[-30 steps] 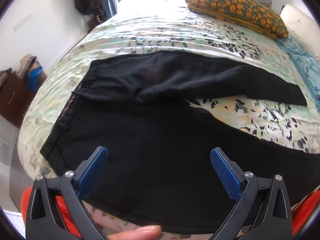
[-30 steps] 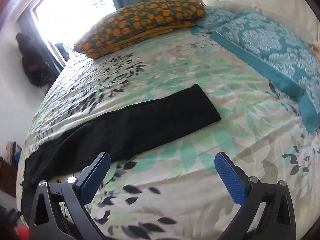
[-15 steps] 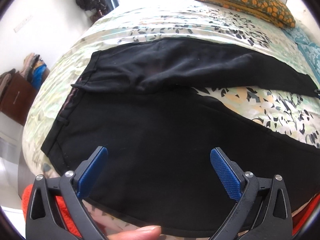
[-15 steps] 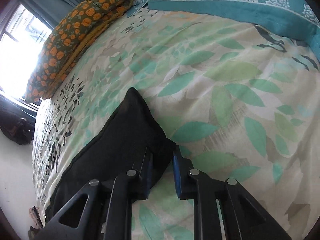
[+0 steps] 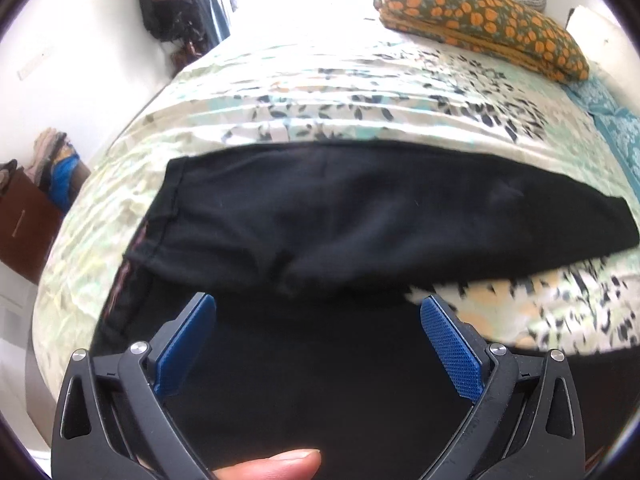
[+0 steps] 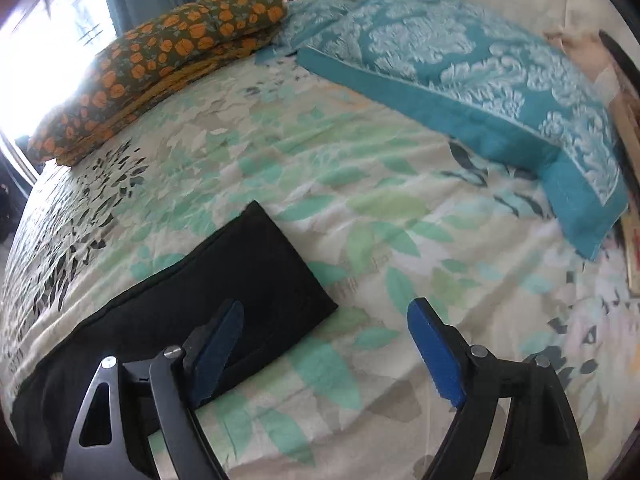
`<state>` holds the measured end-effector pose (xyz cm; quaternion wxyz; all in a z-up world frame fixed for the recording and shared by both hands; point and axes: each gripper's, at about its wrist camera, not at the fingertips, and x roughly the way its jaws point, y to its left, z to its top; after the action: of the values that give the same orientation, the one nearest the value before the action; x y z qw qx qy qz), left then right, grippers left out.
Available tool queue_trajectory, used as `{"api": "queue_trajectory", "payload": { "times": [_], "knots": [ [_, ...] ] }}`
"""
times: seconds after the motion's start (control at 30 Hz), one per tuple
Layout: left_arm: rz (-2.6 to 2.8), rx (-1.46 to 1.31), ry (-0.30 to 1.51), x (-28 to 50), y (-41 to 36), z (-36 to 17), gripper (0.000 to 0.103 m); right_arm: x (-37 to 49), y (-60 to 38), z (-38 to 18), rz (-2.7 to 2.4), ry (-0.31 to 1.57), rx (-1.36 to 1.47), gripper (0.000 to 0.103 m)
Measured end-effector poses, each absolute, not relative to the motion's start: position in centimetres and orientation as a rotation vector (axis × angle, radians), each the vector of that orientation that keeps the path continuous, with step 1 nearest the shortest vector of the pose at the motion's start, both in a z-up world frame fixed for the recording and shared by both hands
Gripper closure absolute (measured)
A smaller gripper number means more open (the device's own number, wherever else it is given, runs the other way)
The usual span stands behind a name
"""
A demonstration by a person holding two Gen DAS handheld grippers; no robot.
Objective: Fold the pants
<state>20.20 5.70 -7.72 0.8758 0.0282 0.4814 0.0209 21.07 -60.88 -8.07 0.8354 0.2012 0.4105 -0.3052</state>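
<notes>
The black pants [image 5: 360, 216] lie spread on the leaf-print bedsheet [image 5: 320, 92]. In the left wrist view one leg runs across the middle of the frame from the waistband at centre left to its hem at the right edge, and more black cloth fills the lower part of the frame. The left gripper [image 5: 318, 344] hovers over that lower cloth with its blue pads wide apart, holding nothing. In the right wrist view the right gripper [image 6: 326, 346] is also spread wide and empty; its left pad sits over the leg's hem end [image 6: 256, 276] in the lower left of the frame, and its right pad is over bare sheet.

The main risk, as I judge it, lies at the hem. If the right gripper closes where it is, it may pinch bedsheet along with the pants, or catch only one layer, and the leg would drag skewed and wrinkled. The left gripper, over a broad flat expanse with no edge between its pads, could bunch the fabric rather than grip it. The orange-flowered pillow [image 6: 160, 56] and the teal pillow [image 6: 460, 72] sit well apart in the upper frame.
</notes>
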Motion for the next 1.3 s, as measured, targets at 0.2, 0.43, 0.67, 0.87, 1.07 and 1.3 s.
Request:
{"api": "queue_trajectory", "payload": {
  "times": [0.2, 0.43, 0.67, 0.87, 1.07, 1.3],
  "knots": [
    [0.251, 0.15, 1.147, 29.5, 8.7, -16.2, 0.0, 23.7, -49.8, -4.4, -0.318, 0.87, 0.327, 0.016],
    [0.226, 0.078, 1.066, 29.8, 11.6, -13.1, 0.0, 29.4, -35.3, -7.1, 0.025, 1.003, 0.252, 0.014],
    [0.34, 0.009, 1.167, 31.2, 17.1, -15.5, 0.001, 32.8, -26.9, -15.2, 0.074, 1.22, 0.09, 0.013],
    [0.169, -0.025, 1.066, 22.8, 15.5, -11.5, 0.0, 27.9, -27.0, -9.7, 0.066, 1.072, 0.091, 0.013],
    [0.073, 0.096, 1.024, 17.8, 10.4, -15.7, 0.0, 15.8, -27.0, -3.4, 0.008, 0.879, 0.075, 0.012],
    [0.054, -0.002, 0.99, 17.9, 11.2, -16.0, 0.0, 3.4, -26.1, -1.6, -0.143, 0.776, 0.108, 0.009]
  ]
}}
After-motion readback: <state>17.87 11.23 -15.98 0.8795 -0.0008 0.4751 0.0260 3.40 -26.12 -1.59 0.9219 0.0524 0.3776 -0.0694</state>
